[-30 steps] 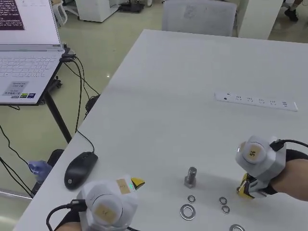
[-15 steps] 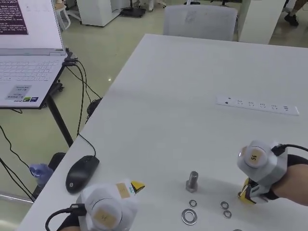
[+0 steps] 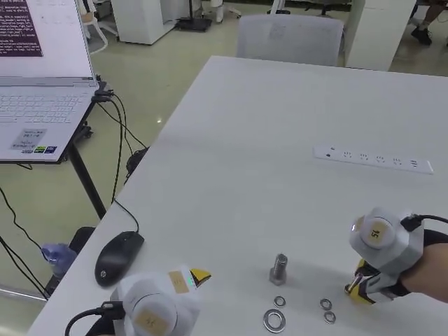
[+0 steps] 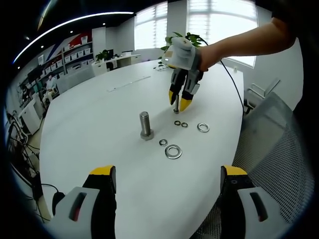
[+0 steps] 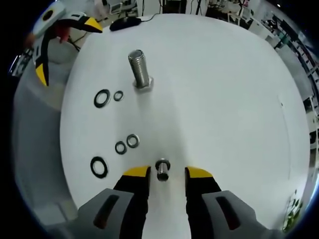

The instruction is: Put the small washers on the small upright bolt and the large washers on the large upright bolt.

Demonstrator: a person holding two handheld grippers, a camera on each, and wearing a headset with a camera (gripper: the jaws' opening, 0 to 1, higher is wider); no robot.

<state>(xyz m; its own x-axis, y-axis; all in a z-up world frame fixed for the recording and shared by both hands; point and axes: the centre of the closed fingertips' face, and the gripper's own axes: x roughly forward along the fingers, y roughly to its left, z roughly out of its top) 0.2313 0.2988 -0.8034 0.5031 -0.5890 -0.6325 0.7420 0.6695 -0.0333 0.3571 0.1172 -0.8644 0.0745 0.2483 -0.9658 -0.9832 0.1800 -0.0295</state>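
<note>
Right gripper (image 5: 168,172) is straddling small bolt (image 5: 162,168), jaws apart | left gripper (image 4: 168,172) is hovering, jaws apart | advice: should be closing squarely on shank, keeping bolt upright, clear of washers (image 5: 120,147).

Black mouse (image 3: 118,256) near the left jaws. White power strip (image 3: 372,159) well ahead of the right jaws. Open laptop (image 3: 42,77) far left of both, off the white table (image 3: 266,140). Gray chair (image 3: 289,38) beyond.

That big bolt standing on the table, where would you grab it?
Probably the threaded shank of the large bolt, with jaws coming in level from the side: it stands upright on its hex head, so the shank is free all round.
</note>
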